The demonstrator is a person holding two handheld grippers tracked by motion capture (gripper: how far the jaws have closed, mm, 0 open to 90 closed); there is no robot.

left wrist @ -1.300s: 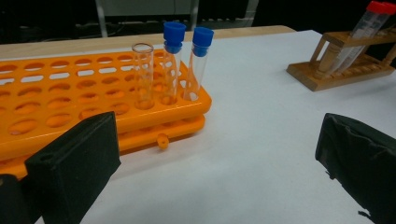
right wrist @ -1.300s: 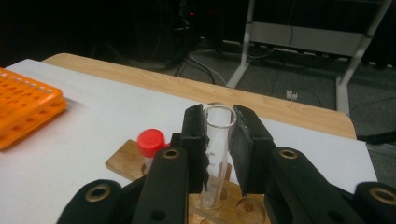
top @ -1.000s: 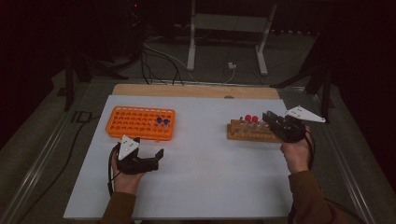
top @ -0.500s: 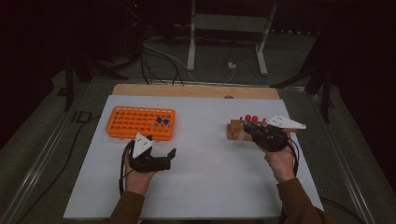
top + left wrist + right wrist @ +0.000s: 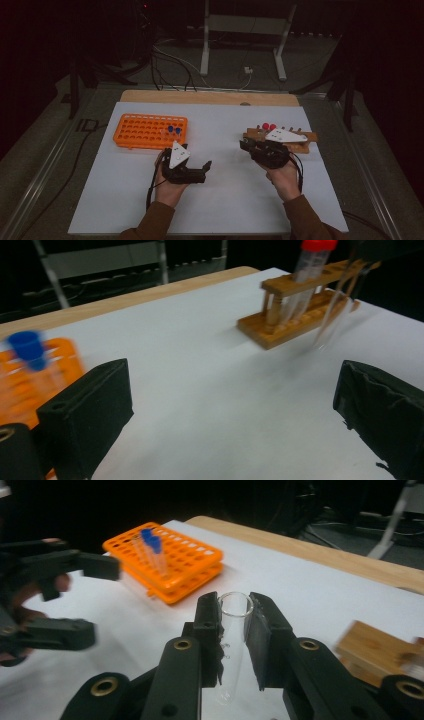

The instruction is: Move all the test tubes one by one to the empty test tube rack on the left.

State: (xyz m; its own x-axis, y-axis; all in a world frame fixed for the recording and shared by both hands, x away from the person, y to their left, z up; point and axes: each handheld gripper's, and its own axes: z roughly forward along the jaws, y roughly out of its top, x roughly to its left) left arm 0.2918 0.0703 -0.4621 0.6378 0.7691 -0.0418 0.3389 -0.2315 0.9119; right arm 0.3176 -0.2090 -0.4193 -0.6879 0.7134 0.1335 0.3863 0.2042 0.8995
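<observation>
White paper covers the worktop (image 5: 225,200) (no legible markings). Right gripper (image 5: 234,611) fingers are clamped on a clear glass tube (image 5: 232,645), near the wooden rack (image 5: 300,141). Left gripper (image 5: 202,167) fingers stand apart, beside the orange perforated plastic rack (image 5: 145,131).

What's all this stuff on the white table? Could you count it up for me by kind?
Racks: 2, an orange plastic rack and a wooden rack
Blue-capped tubes: 2, in the orange rack
Red-capped tubes: 2, in the wooden rack
Open clear tube: 1, clamped in the right tongs
Hand-held tongs: 2, with the left tongs open
Total: 9
</observation>
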